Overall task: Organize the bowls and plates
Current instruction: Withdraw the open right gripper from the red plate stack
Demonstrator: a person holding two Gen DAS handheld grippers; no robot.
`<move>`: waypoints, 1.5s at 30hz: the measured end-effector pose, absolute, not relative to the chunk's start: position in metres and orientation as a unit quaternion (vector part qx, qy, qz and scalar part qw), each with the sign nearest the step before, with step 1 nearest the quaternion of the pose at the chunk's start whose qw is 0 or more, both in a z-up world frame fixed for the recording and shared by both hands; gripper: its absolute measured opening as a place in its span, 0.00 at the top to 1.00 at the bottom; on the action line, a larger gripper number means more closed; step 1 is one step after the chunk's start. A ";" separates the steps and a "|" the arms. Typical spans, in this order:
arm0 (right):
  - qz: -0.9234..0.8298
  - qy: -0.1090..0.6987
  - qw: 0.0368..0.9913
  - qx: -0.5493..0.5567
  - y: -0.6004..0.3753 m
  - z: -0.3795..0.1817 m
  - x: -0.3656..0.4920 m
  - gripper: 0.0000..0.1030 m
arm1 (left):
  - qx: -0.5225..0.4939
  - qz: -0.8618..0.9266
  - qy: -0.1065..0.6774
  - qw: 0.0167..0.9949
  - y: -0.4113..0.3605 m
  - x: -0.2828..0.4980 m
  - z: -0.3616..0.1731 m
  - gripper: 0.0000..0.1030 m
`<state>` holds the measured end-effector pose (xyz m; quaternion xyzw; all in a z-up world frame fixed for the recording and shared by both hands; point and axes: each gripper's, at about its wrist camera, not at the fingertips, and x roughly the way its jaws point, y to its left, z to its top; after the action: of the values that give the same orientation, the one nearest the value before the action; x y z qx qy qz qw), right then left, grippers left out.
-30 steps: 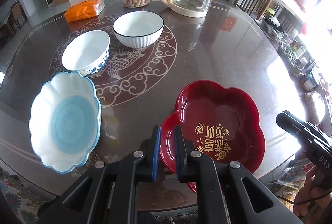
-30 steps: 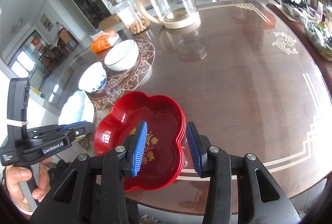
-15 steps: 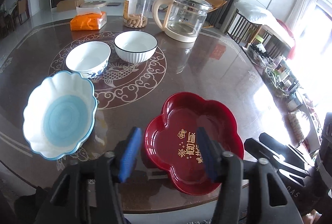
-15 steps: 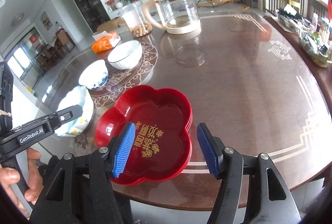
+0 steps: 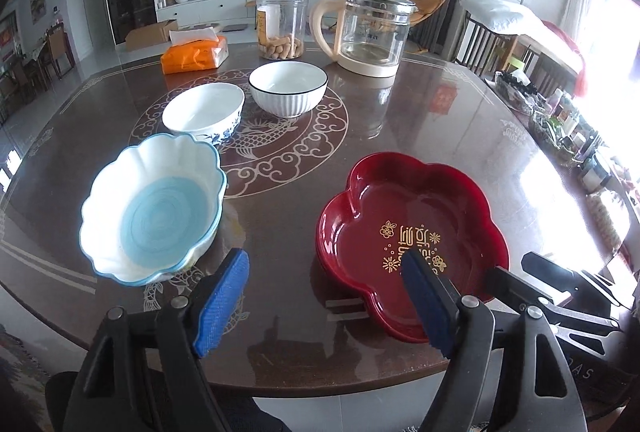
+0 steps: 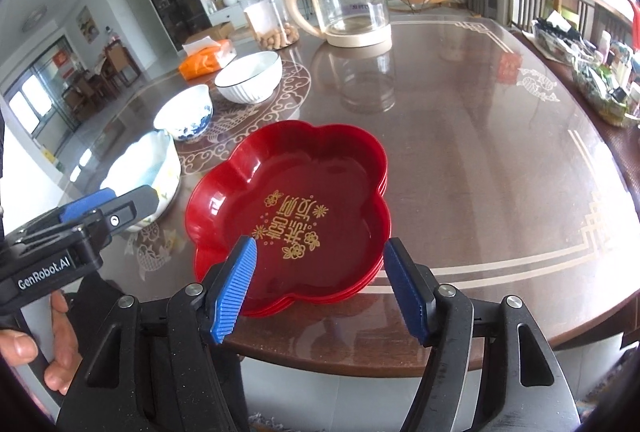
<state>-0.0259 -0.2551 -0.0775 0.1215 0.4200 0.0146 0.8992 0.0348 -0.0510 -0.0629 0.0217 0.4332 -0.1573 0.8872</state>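
Note:
A stack of red flower-shaped plates [image 5: 412,207] [image 6: 320,167] with gold lettering rests near the table's front edge. Left of it lies a scalloped blue-and-white bowl [image 5: 156,207] [image 6: 148,167]. Behind that stand a white bowl with blue pattern [image 5: 204,111] [image 6: 184,115] and a ribbed white bowl with a dark rim [image 5: 288,87] [image 6: 250,75]. My left gripper [image 5: 324,292] hovers over the front edge between the scalloped bowl and the plates, jaws opening, nothing between them. My right gripper [image 6: 320,272] is over the plates' near rim, jaws opening, pads clear of it.
At the back of the round brown table [image 5: 460,135] stand a glass kettle [image 5: 372,31] [image 6: 348,3], a clear jar of peanuts [image 5: 282,27] and an orange tissue pack [image 5: 196,55]. A cluttered shelf runs along the right side.
Both grippers went from nearly shut to wide open and drew back from the red plates. The left one shifted left off the plate rim. The plates stay on the table.

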 end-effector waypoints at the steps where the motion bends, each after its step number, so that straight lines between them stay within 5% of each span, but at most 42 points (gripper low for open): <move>1: 0.014 0.421 0.899 0.123 -0.254 -0.078 -0.027 0.32 | 0.023 -0.156 0.430 0.889 -0.051 0.033 -0.063 0.24; 45: 0.022 0.439 0.888 0.133 -0.241 -0.089 -0.034 0.32 | -0.046 -0.154 0.454 0.876 -0.028 0.022 -0.066 0.24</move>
<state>-0.0342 -0.2409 -0.0890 0.1332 0.4392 0.0224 0.8882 0.0219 -0.0278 -0.0662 -0.0460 0.4542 -0.1543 0.8762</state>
